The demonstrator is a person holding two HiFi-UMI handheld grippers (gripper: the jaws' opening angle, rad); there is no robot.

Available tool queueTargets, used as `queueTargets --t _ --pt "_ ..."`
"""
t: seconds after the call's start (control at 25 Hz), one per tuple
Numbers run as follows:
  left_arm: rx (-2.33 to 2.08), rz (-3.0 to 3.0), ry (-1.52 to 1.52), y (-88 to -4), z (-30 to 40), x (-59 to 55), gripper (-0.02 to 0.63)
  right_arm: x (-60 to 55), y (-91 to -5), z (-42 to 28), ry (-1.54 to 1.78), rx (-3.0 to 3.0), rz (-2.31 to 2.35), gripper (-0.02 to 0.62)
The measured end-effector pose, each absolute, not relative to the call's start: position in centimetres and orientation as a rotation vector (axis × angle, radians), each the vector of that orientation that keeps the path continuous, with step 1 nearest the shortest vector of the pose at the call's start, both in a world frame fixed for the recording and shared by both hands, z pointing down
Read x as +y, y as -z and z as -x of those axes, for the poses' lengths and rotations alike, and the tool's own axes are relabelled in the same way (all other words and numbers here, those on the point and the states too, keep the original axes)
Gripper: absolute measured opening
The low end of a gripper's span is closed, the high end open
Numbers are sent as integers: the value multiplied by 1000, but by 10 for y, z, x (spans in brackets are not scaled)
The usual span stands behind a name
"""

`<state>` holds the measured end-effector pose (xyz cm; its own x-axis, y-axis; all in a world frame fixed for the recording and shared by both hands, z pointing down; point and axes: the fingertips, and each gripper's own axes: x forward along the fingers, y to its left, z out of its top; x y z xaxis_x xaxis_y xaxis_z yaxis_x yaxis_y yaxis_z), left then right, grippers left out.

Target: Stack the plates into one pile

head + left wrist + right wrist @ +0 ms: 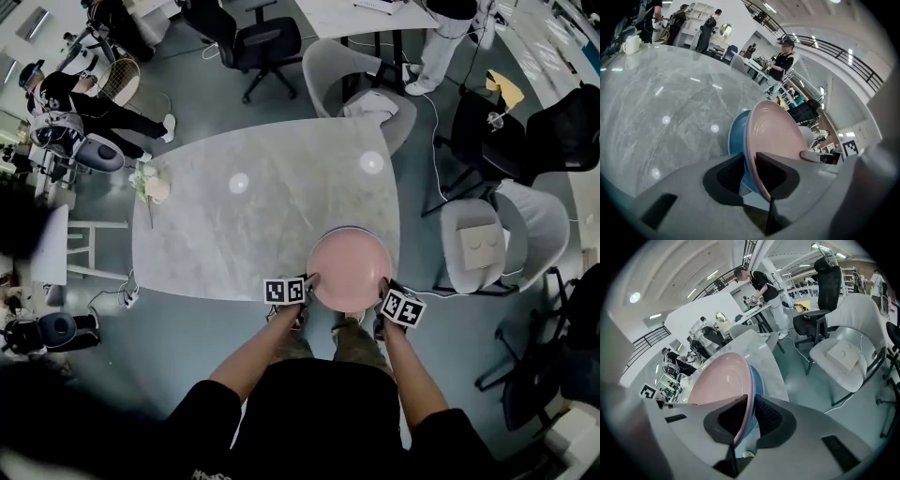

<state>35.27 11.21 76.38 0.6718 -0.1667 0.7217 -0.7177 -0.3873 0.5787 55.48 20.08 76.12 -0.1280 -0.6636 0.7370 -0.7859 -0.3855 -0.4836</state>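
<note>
We count two plates, stacked: a round, shallow, glossy pink plate nested on a round blue plate of much the same shape. Two grippers grip them from opposite sides. The left gripper is at the left rim and the right gripper at the right rim. Each has its jaws drawn narrow and clamped on the pink plate's rim together with the blue rim beneath it. The plates are at the near right edge of one grey, veined marble table with rounded corners. We cannot tell whether they rest on its top.
</note>
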Motion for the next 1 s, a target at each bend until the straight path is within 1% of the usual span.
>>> queueTargets --t 0.24,0.48,0.64,0.68,0.72,0.76,0.88,1.0 --pt "-796 -1862 -795 -785 -357 106 92 192 -788 -562 -1563 -1653 -1925 52" --pt "-940 -1841 -887 -786 -359 100 108 185 -790 -566 -1579 -1678 -1903 52" --pt "-1078 -1827 -920 -783 -342 97 110 180 -787 -562 -1494 -1686 -1851 58" --pt "-1098 -1814 -904 -783 -339 96 110 179 -787 -560 -1463 -1690 -1825 70" --pt "-1103 -1802 -887 -783 -337 97 116 179 -790 -559 -1452 -1686 -1799 126" --pt "-1095 -1798 -877 -784 -337 98 121 180 -794 -558 -1465 -1677 -1778 156" --pt "-1074 -1820 -885 -786 -337 100 126 186 -807 -555 -1532 -1652 -1756 164" --pt "-1098 -1818 -847 -784 -333 98 126 186 -804 -555 -1529 -1661 -1763 167"
